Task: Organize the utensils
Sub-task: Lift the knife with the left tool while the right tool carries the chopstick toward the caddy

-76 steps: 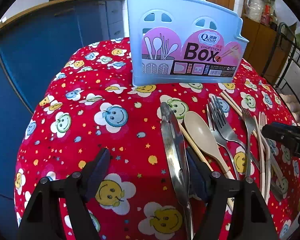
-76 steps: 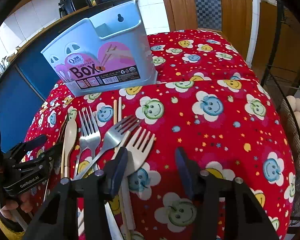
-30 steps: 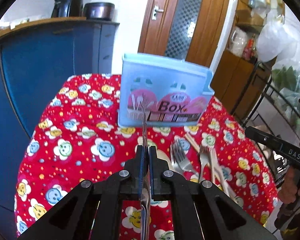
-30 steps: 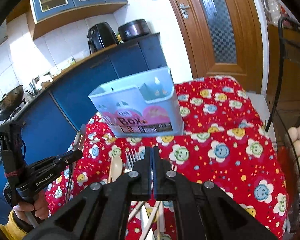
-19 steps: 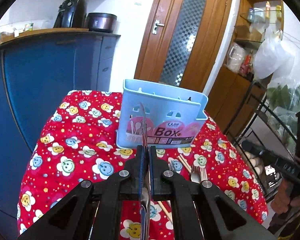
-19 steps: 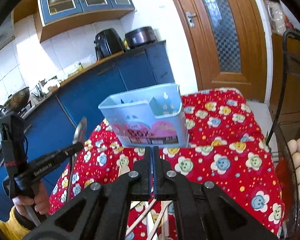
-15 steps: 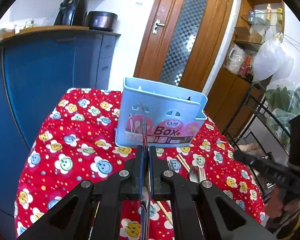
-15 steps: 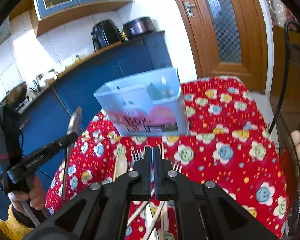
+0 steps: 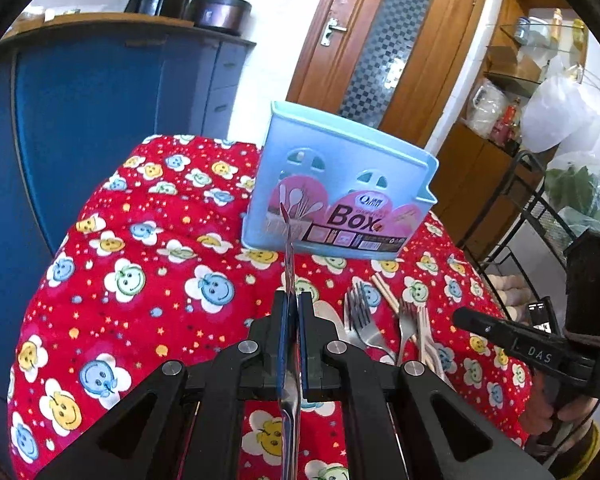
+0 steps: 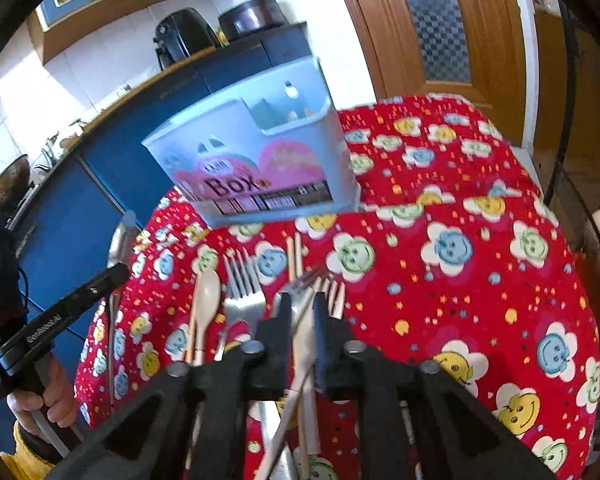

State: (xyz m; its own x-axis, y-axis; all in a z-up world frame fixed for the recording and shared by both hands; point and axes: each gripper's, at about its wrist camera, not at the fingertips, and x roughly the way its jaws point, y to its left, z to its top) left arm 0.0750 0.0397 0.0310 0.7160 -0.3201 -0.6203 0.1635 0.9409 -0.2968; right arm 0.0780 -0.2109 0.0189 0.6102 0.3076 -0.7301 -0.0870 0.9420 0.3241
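Observation:
My left gripper (image 9: 294,312) is shut on a steel spoon (image 9: 288,248), held edge-on above the cloth and pointing at the light blue utensil box (image 9: 340,204). The spoon bowl also shows in the right wrist view (image 10: 118,244). My right gripper (image 10: 302,314) is low over the utensil pile, its jaws slightly apart around a steel fork (image 10: 300,284) and a pale plastic fork handle (image 10: 306,344); whether they grip is unclear. The box (image 10: 260,172) stands upright at the back of the table.
On the red smiley cloth (image 10: 480,280) lie a beige spoon (image 10: 206,300), a steel fork (image 10: 242,284), wooden chopsticks (image 10: 294,256) and pale forks (image 10: 334,292). Blue cabinets (image 9: 100,100) stand left, a wire rack (image 9: 540,216) right.
Both grippers shut and lifted since 2.5 s ago, the left taking the steel spoon. In the last half second the right gripper dropped back to the pile and its jaws parted slightly.

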